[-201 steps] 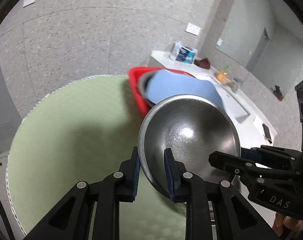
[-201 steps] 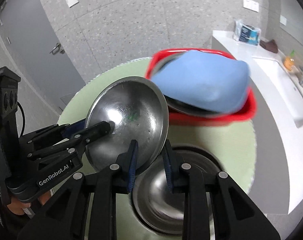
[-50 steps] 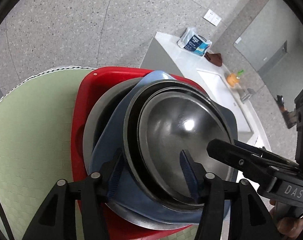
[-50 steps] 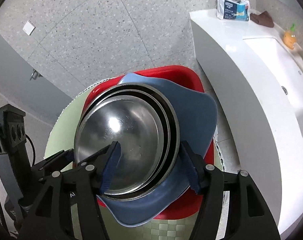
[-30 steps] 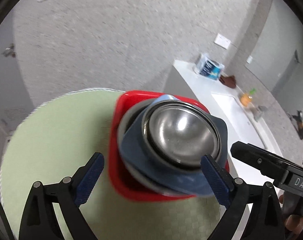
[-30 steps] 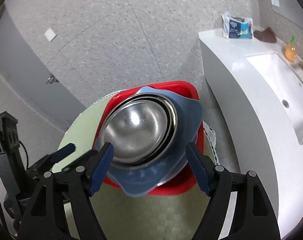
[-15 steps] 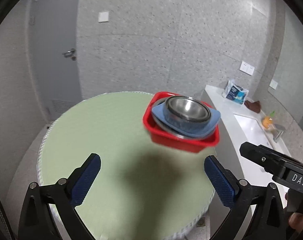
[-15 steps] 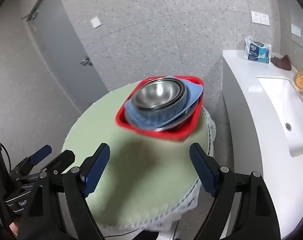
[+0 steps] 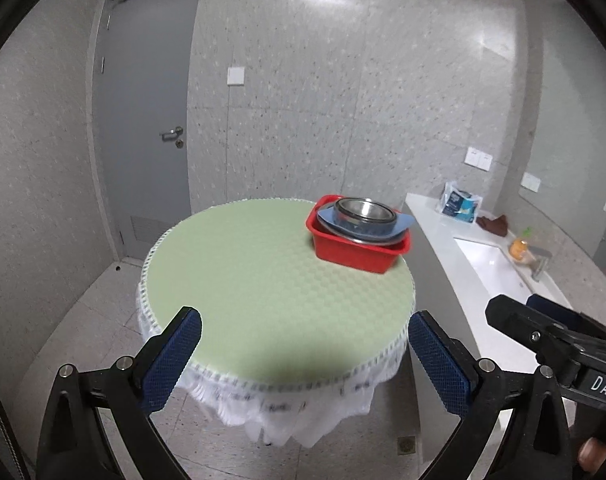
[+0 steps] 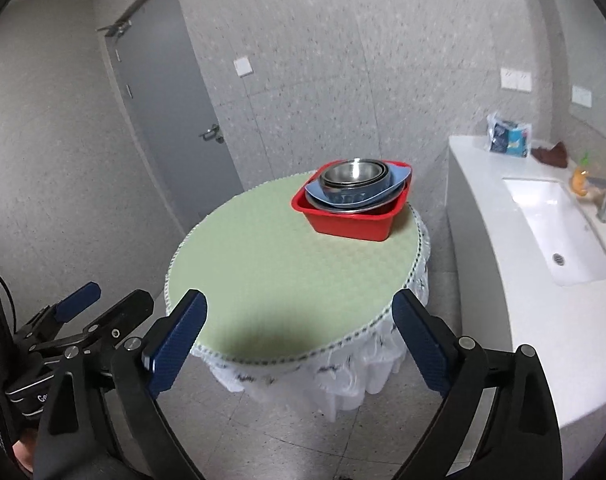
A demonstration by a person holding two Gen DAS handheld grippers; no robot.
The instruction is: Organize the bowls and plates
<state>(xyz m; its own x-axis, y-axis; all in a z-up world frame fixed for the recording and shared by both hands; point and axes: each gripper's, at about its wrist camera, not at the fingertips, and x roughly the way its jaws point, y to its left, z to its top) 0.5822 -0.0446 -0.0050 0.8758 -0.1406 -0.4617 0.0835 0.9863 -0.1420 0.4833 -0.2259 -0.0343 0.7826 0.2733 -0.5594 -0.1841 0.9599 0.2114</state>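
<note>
- Grey speckled walls, a grey door (image 9: pixel 143 128) far left, tiled floor below.
- Round desk (image 9: pixel 263 292) with a pale green top and a white frilled cloth at its edge sits mid-scene in both my views.
- Red bin (image 9: pixel 355 252) stands on the far right part of the desk, close to its edge.
- Inside the bin: a blue plate (image 10: pixel 359 196) with steel bowls (image 10: pixel 355 176) nested on top of it; a steel rim shows under the plate too.
- White counter (image 10: pixel 503 240) with a sink (image 10: pixel 559 224) runs along the right, apart from the desk; a blue packet (image 10: pixel 509 134), a brown cloth (image 10: pixel 551 154) and an orange bottle (image 10: pixel 579 180) sit at its far end.
- My left gripper (image 9: pixel 303 352) is at the near edge of the desk, fingers (image 9: pixel 171 364) spread wide, nothing between them.
- My right gripper (image 10: pixel 299 336) is also near the desk's near edge; its fingers (image 10: pixel 175 340) have just been opening and stand spread wide, nothing between them.
- Both grippers are well apart from the bin.
- Right gripper shows at lower right of the left view; left gripper shows at lower left of the right view.
- Slight motion blur on the bin in the left view.
</note>
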